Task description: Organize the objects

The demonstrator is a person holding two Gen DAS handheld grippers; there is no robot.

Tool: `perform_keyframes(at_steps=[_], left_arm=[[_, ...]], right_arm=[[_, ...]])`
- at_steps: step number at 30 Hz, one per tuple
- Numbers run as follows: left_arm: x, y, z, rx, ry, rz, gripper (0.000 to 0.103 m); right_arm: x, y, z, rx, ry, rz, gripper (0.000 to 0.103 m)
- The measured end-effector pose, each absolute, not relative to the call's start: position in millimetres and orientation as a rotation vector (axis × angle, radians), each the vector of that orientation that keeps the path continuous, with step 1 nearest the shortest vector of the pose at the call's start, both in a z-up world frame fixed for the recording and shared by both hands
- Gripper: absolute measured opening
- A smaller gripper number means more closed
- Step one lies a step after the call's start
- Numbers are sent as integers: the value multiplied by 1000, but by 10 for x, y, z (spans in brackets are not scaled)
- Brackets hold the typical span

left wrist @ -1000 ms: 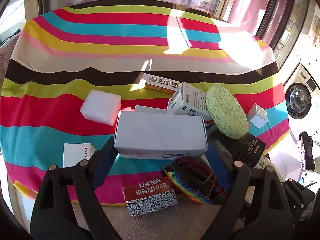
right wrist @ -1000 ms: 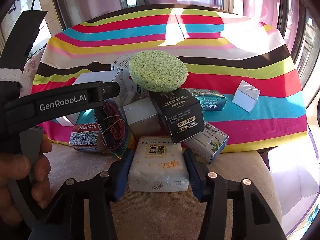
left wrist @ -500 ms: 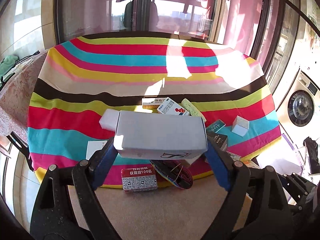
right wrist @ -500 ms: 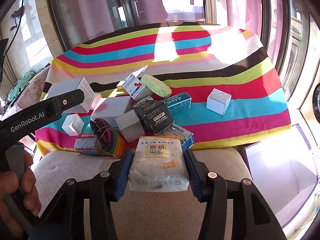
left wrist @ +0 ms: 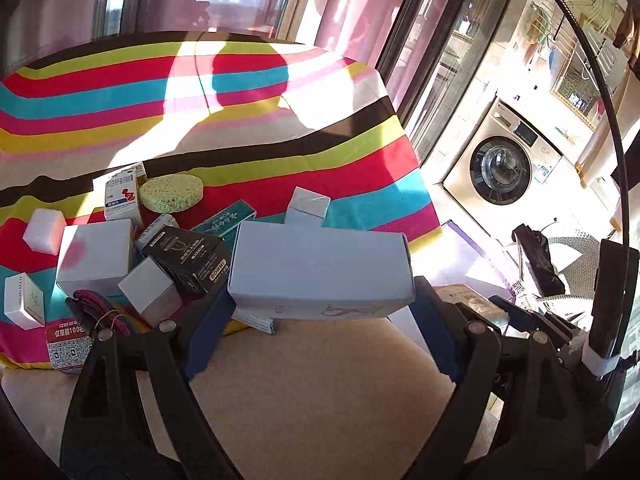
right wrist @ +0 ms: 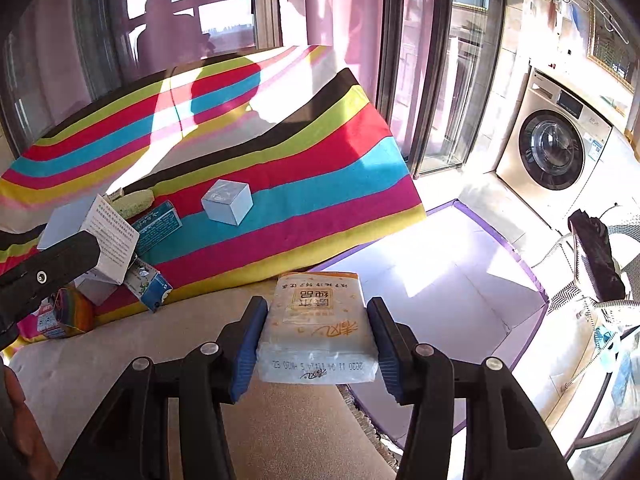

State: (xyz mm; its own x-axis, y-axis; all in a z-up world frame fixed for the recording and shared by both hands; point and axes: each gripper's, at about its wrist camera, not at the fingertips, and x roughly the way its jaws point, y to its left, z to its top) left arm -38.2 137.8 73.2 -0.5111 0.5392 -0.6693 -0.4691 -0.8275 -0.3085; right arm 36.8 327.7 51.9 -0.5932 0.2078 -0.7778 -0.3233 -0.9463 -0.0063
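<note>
My left gripper point(left wrist: 320, 304) is shut on a long white cardboard box point(left wrist: 320, 268) and holds it in the air past the front edge of the striped cloth point(left wrist: 280, 148). My right gripper point(right wrist: 318, 340) is shut on a pack of tissues point(right wrist: 318, 328) and holds it above the beige cushion, near a white bin with purple edges point(right wrist: 440, 280) on the floor. A pile of small boxes, a black DORMI box point(left wrist: 188, 256), a green sponge point(left wrist: 171, 194) and a rainbow strap point(left wrist: 100, 312) lies on the cloth.
A small white cube box point(right wrist: 228, 202) sits alone on the cloth. A washing machine point(right wrist: 556, 148) stands at the right. A black object point(right wrist: 592, 256) rests on a wire rack right of the bin. The beige cushion point(left wrist: 320, 392) lies below both grippers.
Both grippers have lifted and swung to the right with their loads. The pile has slid to the left of both views, and the bin and washing machine have come into view.
</note>
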Motion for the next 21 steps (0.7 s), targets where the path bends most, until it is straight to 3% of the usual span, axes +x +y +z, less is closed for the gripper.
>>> perform_keyframes(at_steps=[21], left_arm=[[-296, 2751, 342, -1141, 74, 2022, 89]], right_arm=[[633, 4362, -17, -1208, 206, 2141, 53]])
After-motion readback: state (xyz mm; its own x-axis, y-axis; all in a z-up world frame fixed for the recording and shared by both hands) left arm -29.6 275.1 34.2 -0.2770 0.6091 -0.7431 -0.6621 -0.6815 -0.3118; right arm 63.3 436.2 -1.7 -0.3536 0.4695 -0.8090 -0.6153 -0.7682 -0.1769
